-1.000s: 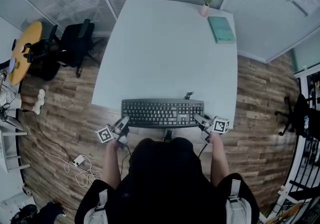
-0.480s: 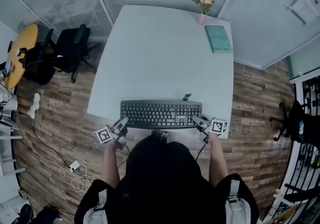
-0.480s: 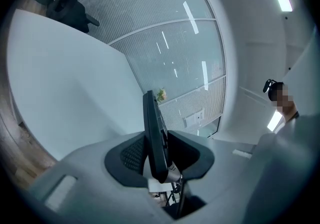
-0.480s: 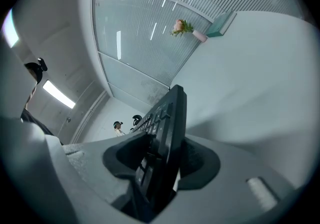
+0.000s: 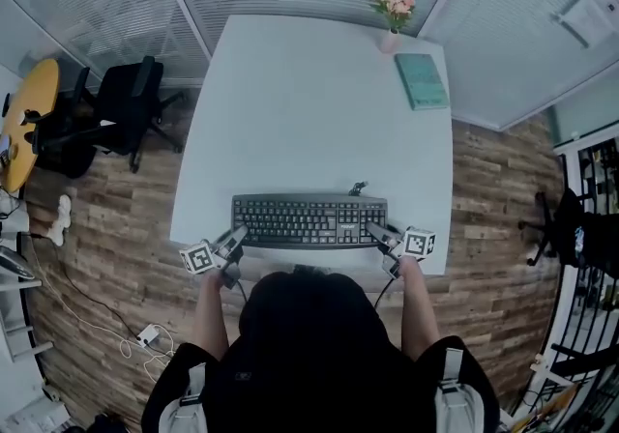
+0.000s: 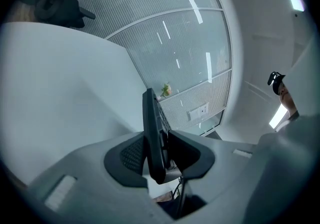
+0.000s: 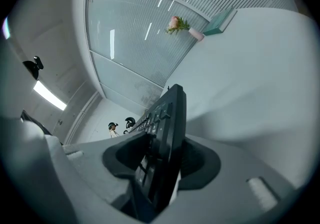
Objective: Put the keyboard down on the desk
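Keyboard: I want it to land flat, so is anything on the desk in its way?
Nothing visible does. The desk beyond the keyboard is bare up to the flower vase and green book at the far edge.

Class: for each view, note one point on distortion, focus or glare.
Head view: fisheye warp grows toward the edges; desk sharp, evenly lit. Left gripper view: dark round vignette, bright streaks of glare on the blinds, keyboard soft up close. Right gripper view: same vignette, near keyboard end blurred, flowers sharper.
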Demonstrator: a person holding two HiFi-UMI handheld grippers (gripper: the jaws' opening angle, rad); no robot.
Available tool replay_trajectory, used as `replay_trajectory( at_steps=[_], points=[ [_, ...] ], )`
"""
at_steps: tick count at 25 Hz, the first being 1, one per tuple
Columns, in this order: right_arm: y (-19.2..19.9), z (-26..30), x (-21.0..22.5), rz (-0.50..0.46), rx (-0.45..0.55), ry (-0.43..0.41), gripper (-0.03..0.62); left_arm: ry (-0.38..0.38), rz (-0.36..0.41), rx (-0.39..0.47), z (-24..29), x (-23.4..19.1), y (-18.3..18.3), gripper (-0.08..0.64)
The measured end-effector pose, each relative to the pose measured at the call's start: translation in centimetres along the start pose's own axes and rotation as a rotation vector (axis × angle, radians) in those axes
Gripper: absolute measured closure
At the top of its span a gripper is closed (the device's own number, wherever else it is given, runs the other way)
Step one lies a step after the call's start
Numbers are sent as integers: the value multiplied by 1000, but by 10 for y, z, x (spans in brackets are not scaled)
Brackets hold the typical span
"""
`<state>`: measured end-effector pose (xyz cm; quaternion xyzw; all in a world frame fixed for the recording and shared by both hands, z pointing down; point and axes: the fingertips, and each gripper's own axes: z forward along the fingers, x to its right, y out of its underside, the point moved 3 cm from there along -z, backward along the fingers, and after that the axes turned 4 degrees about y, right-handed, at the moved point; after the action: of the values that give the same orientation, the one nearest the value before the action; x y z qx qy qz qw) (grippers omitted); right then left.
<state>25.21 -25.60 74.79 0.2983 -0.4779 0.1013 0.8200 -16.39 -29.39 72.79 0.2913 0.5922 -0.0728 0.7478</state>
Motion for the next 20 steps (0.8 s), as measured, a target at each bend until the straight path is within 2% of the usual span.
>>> replay_trajectory(
  at_steps=[6, 10, 14, 20],
  points=[
    [-3, 23, 4, 32, 13, 17, 416, 12, 40, -48, 10, -19, -25, 440],
    [-8, 30, 7, 36, 18, 31, 413, -11, 42, -76, 16, -28, -31, 439],
    [-13, 39, 14, 52, 14, 29, 411, -4, 84, -111, 27, -37, -41, 436],
    [-13, 48, 27, 55, 0, 82, 407, -34, 69, -133, 36, -51, -43, 431]
  ],
)
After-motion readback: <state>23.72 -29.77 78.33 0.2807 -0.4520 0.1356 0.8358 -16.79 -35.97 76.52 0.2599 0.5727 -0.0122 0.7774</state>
